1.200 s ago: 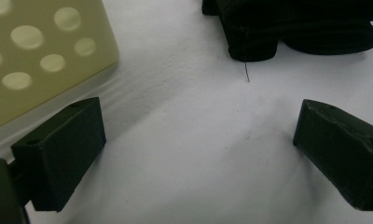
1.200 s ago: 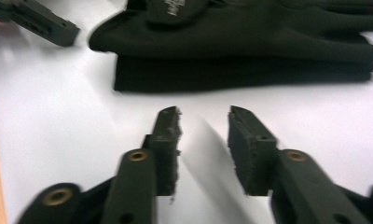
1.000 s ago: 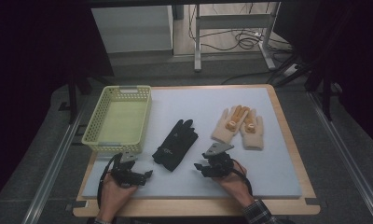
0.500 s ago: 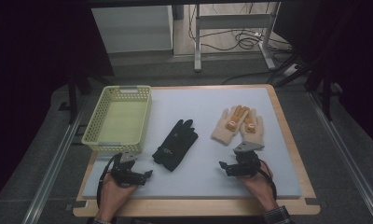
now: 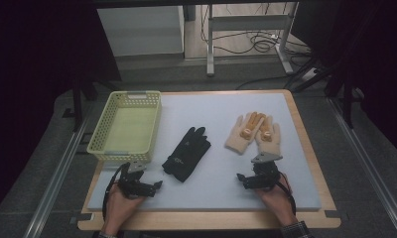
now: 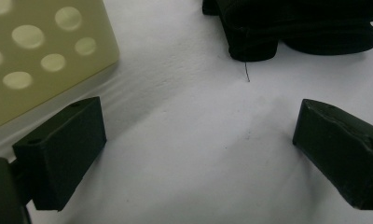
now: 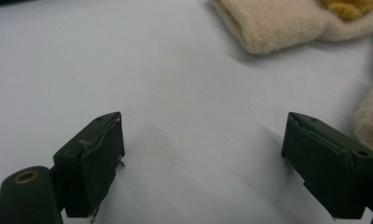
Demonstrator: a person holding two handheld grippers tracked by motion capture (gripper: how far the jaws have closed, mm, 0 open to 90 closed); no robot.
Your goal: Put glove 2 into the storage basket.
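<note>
Beige gloves (image 5: 254, 133) lie just beyond the released right gripper (image 5: 243, 179); left gripper (image 5: 156, 185), also released, sits near the black glove (image 5: 186, 152).

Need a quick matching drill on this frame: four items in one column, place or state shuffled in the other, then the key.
Column one:
1. basket
2. black glove
3. cream gloves
4. right gripper

Column two:
A. lies flat mid-mat, between the basket and the paler pair
B. jaws apart, nothing between them, just below the cream gloves
C. pale yellow-green, perforated, at the mat's left edge
D. side by side, right of centre, orange patches on the fingers

Pairs: 1-C, 2-A, 3-D, 4-B
</note>
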